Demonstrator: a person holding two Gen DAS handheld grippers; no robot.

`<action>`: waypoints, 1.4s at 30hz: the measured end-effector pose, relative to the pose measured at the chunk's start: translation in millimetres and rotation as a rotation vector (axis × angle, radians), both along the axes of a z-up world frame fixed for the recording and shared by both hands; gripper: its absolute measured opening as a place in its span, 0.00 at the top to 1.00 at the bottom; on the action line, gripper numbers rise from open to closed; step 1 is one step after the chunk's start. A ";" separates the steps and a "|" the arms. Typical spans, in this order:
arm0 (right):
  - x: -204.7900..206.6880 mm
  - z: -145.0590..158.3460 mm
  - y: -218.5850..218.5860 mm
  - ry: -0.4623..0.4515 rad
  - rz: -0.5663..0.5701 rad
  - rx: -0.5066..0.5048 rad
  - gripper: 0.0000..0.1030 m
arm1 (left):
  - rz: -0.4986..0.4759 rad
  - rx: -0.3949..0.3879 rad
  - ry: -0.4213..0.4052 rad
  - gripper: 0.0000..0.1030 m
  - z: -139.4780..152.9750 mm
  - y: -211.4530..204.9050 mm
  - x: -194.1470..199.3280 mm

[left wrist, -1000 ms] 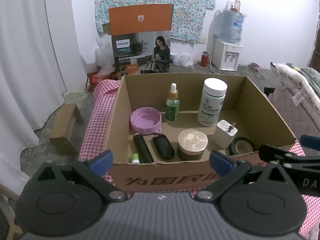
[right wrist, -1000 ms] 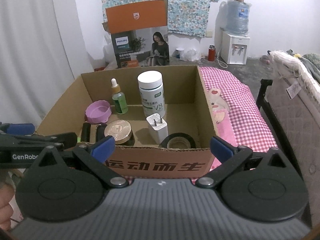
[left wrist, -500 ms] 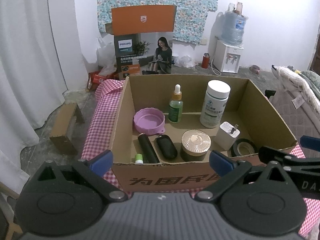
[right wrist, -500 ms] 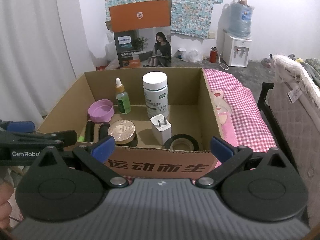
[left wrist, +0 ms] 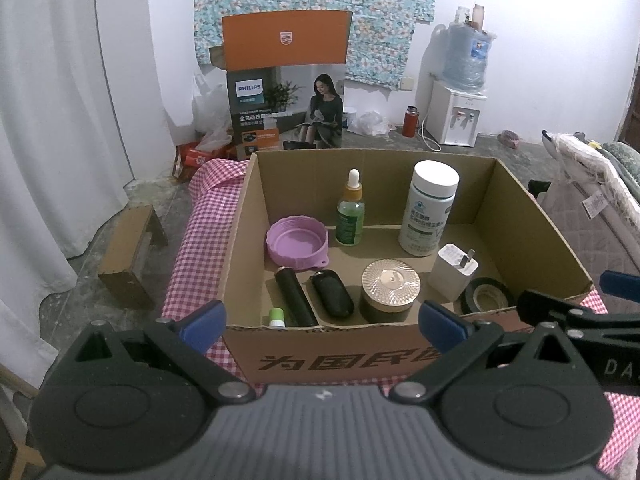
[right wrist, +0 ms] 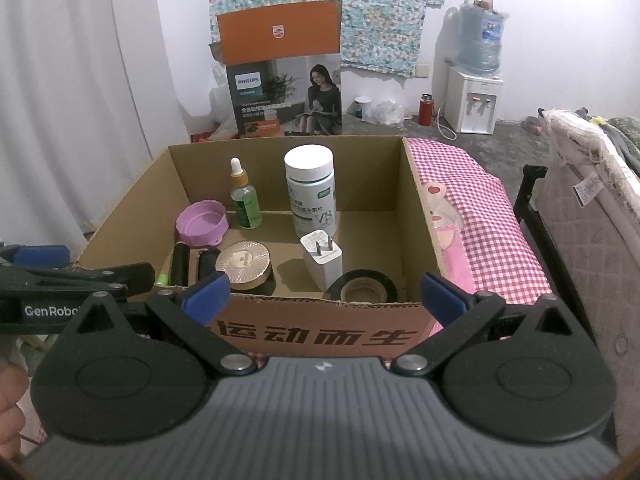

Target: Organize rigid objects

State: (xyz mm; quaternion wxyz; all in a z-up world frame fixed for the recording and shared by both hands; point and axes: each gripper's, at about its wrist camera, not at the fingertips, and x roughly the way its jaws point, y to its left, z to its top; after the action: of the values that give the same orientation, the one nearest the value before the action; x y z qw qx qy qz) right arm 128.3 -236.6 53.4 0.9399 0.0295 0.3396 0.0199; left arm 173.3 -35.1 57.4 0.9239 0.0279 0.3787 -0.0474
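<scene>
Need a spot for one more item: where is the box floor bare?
Bare floor lies right of the white bottle, along the box right wall behind the tape roll. The left and front are crowded: purple lid, gold jar, charger.

My way into the cardboard box (right wrist: 320,332) is open from above. Its right rear floor is bare; the white bottle (right wrist: 311,192), charger (right wrist: 322,258) and tape roll (right wrist: 366,290) crowd the middle, and the near wall stands before both tools.

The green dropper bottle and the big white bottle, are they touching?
Apart. The right wrist view shows cardboard wall between the green dropper bottle and the big white bottle.
</scene>
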 end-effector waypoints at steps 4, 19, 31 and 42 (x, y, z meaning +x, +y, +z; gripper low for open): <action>0.0 -0.1 -0.2 0.000 0.000 0.001 0.01 | 0.000 0.001 -0.002 0.00 0.3 0.1 -0.3; -0.1 0.3 -1.3 0.001 0.001 0.003 0.01 | 0.000 0.004 -0.003 0.00 0.6 -1.6 -0.3; -0.6 -1.1 -0.7 0.005 -0.004 0.008 0.01 | 0.001 0.005 -0.001 0.00 0.1 -1.5 -0.2; -1.3 -2.0 -0.4 0.006 -0.007 0.012 0.01 | 0.002 0.006 -0.001 0.00 0.3 -1.4 -0.4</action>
State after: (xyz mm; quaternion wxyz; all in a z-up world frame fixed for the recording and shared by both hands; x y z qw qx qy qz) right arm 127.0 -237.0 51.4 0.9388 0.0364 0.3420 0.0186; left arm 172.8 -36.4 57.6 0.9240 0.0306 0.3784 -0.0453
